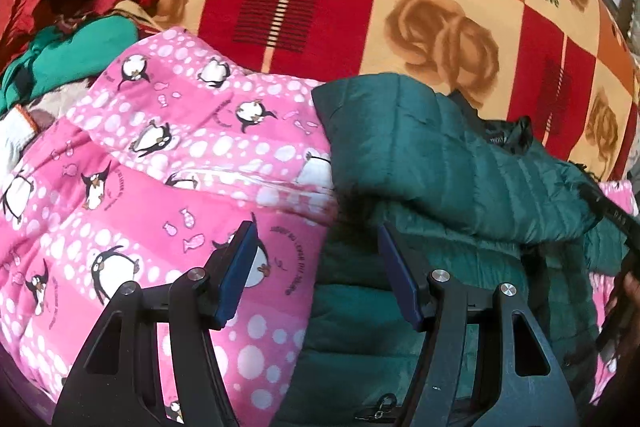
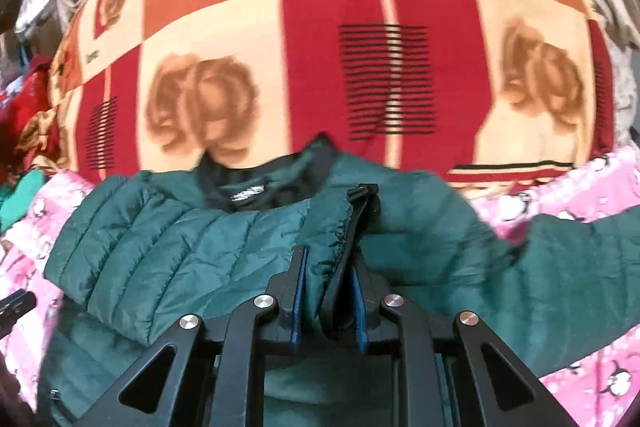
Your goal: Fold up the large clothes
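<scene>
Two grippers over dark green quilted puffer jacket (image 2: 168, 247) near pink penguin-print quilt's (image 1: 140, 167) right edge; right gripper (image 2: 328, 291) clamped on its black-trimmed hem, nearer; left gripper (image 1: 316, 267) half-open, empty, over jacket's left edge.

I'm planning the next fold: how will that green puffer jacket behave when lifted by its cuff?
The green puffer jacket will probably drape limply: its sleeve already folds softly. Its quilted padding suggests it is light but springy. The shiny shell may slip, though the right gripper is shut on the elastic cuff.
</scene>
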{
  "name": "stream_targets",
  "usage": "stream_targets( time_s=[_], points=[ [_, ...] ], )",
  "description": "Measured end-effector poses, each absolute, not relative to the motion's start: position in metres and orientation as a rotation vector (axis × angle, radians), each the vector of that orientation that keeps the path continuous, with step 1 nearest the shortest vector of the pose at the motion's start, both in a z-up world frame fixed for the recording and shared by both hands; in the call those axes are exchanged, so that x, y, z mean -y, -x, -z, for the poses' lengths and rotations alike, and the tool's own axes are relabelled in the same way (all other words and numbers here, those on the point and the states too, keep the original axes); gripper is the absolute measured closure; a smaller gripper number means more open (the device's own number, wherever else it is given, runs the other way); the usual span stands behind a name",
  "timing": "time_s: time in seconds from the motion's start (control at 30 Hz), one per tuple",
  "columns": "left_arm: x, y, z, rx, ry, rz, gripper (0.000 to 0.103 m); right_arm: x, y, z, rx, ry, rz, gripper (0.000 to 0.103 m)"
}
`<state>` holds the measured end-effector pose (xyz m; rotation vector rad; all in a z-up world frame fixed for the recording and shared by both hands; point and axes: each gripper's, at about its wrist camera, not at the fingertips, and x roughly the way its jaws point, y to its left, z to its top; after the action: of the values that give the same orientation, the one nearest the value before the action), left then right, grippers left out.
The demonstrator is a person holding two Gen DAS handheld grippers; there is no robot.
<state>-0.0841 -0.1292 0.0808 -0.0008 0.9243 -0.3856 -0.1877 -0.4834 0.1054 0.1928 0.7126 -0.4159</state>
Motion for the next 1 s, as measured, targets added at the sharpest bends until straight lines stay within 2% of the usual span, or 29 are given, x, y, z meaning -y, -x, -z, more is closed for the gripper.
stream_targets(
  time_s=[0.2, 0.4, 0.47, 0.5, 0.53, 0.7, 0.87, 0.9, 0.97, 1.0],
  points=[
    [0.136, 0.081, -0.08, -0.926, -0.008, 0.386, 0.04, 0.525, 0.198, -0.092, -0.736, -0.186, 0.548, 0.085],
    [0.154, 0.077, -0.085, -0.926, -0.014, 0.39, 0.04, 0.553, 0.183, -0.057, -0.836, -0.243, 0.587, 0.083],
    [0.165, 0.076, -0.089, -0.915, -0.035, 0.4, 0.04, 0.555, 0.19, -0.06, -0.829, -0.298, 0.584, 0.063],
    [0.169, 0.074, -0.091, -0.911, -0.041, 0.402, 0.04, 0.555, 0.194, -0.063, -0.813, -0.313, 0.586, 0.049],
    [0.174, 0.071, -0.092, -0.908, -0.043, 0.404, 0.04, 0.553, 0.201, -0.07, -0.782, -0.333, 0.586, 0.041],
    [0.208, 0.048, -0.088, -0.931, -0.031, 0.419, 0.04, 0.521, 0.194, -0.091, -0.772, -0.342, 0.413, 0.04],
    [0.239, 0.03, -0.063, -0.949, -0.082, 0.376, 0.04, 0.482, 0.146, -0.073, -0.845, -0.258, 0.229, 0.04],
    [0.242, 0.029, -0.059, -0.943, -0.096, 0.37, 0.039, 0.481, 0.138, -0.066, -0.857, -0.258, 0.223, 0.04],
    [0.248, 0.027, -0.052, -0.942, -0.12, 0.373, 0.027, 0.486, 0.127, -0.053, -0.873, -0.263, 0.238, 0.04],
    [0.249, 0.026, -0.05, -0.936, -0.122, 0.373, 0.027, 0.491, 0.123, -0.046, -0.879, -0.262, 0.255, 0.039]
  ],
)
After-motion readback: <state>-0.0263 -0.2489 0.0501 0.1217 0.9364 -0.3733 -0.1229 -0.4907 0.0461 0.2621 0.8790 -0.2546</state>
